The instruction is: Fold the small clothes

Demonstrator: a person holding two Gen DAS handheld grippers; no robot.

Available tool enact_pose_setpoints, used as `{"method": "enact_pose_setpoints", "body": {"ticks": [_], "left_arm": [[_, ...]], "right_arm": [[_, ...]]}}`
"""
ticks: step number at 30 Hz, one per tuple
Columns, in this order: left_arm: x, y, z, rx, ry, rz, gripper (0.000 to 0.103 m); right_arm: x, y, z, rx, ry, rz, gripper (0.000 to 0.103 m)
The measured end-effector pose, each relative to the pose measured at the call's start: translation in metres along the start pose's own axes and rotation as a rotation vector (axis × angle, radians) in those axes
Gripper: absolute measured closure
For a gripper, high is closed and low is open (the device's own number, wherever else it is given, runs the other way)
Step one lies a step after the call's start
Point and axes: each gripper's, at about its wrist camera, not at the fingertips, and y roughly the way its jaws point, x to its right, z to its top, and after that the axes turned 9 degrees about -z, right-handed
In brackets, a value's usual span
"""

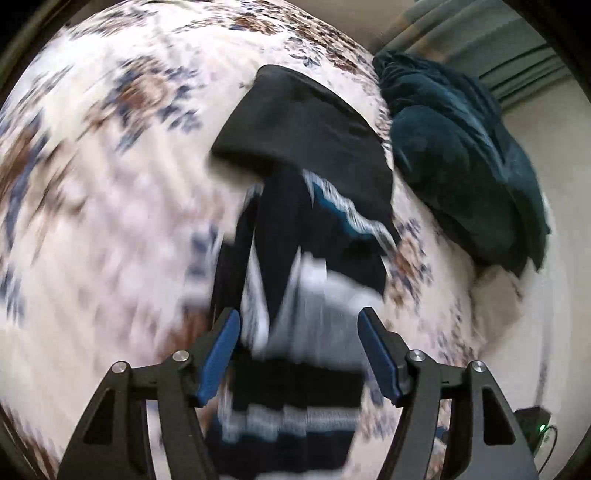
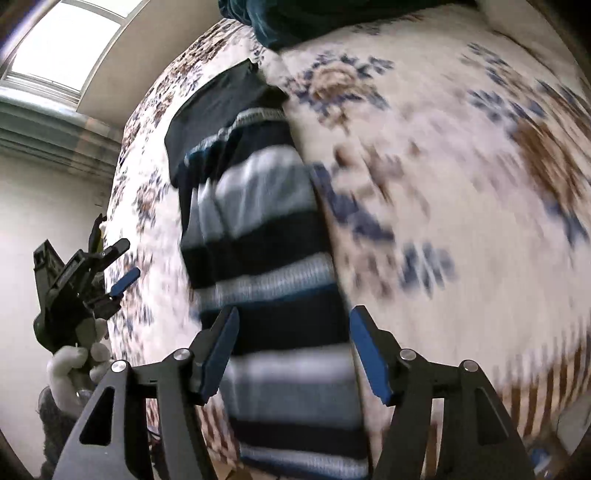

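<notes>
A striped garment (image 1: pixel 295 325) in navy, grey and white bands lies on the flowered bedspread (image 1: pixel 110 206); in the right wrist view the same striped garment (image 2: pixel 269 266) runs lengthwise down the bed. A folded black garment (image 1: pixel 306 129) lies at its far end, the black garment (image 2: pixel 218 107) partly under the stripes. My left gripper (image 1: pixel 299 332) hovers open above the stripes, nothing pinched between its blue pads (image 1: pixel 218 358). My right gripper (image 2: pixel 291 328) also stands open over the stripes, pads apart from the cloth. The left gripper (image 2: pixel 122 266) shows at the bed's edge, held by a gloved hand (image 2: pixel 74 365).
A dark teal blanket (image 1: pixel 465 177) is heaped at the bed's far right corner; the same blanket (image 2: pixel 314 18) tops the right wrist view. A window (image 2: pixel 70 40) and striped curtain (image 2: pixel 48 133) stand beyond the bed. A small black device (image 1: pixel 535 424) with a green light sits low right.
</notes>
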Motion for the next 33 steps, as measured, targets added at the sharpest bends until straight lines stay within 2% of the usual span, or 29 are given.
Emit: {"method": "enact_pose_setpoints", "body": {"ticks": [3,7,11,13,14,15,16,17,19,22,24,26,28,29,31,33], "left_arm": [[0.003,0.053,0.047,-0.033,0.011,0.045,0.039],[0.003,0.116,0.088,-0.095,0.031,0.066,0.039],[-0.01,0.164,0.104,-0.169,0.043,0.115,0.041],[-0.017,0.168,0.103,-0.149,0.09,0.137,0.06],[-0.019,0.166,0.102,-0.141,0.109,0.146,0.084],[-0.026,0.16,0.1,-0.127,0.12,0.16,0.09],[-0.034,0.156,0.099,-0.116,0.11,0.15,0.09],[-0.041,0.153,0.099,-0.108,0.099,0.147,0.09],[-0.052,0.149,0.1,-0.113,0.088,0.152,0.09],[-0.057,0.144,0.104,-0.117,0.064,0.139,0.089],[-0.059,0.133,0.108,-0.119,-0.006,0.06,0.086],[-0.061,0.107,0.101,-0.092,-0.074,-0.023,0.079],[-0.06,0.08,0.088,-0.048,-0.085,-0.051,0.071],[-0.059,0.067,0.079,-0.028,-0.083,-0.047,0.066],[-0.056,0.049,0.058,-0.011,-0.081,-0.054,0.065],[-0.053,0.05,0.039,-0.053,-0.081,-0.04,0.065]], "right_arm": [[-0.01,0.042,0.076,-0.002,-0.02,0.016,0.038],[-0.01,0.119,0.174,-0.054,0.021,0.021,0.038],[-0.013,0.176,0.237,-0.108,0.043,0.096,0.038],[-0.018,0.205,0.26,-0.144,0.039,0.114,0.038],[-0.017,0.221,0.269,-0.177,0.055,0.142,0.039],[-0.017,0.232,0.274,-0.2,0.069,0.184,0.052],[-0.02,0.242,0.279,-0.217,0.07,0.21,0.083],[-0.021,0.245,0.282,-0.211,0.067,0.228,0.095],[-0.023,0.244,0.288,-0.176,0.063,0.234,0.097],[-0.017,0.242,0.299,-0.134,0.074,0.195,0.097],[-0.017,0.247,0.301,-0.147,0.074,0.176,0.098],[-0.025,0.244,0.297,-0.15,0.014,0.125,0.097],[-0.034,0.235,0.294,-0.156,-0.03,0.114,0.093],[-0.035,0.228,0.29,-0.156,-0.035,0.121,0.089],[-0.033,0.209,0.282,-0.131,-0.044,0.138,0.054],[-0.029,0.196,0.272,-0.111,-0.047,0.152,0.05]]}}
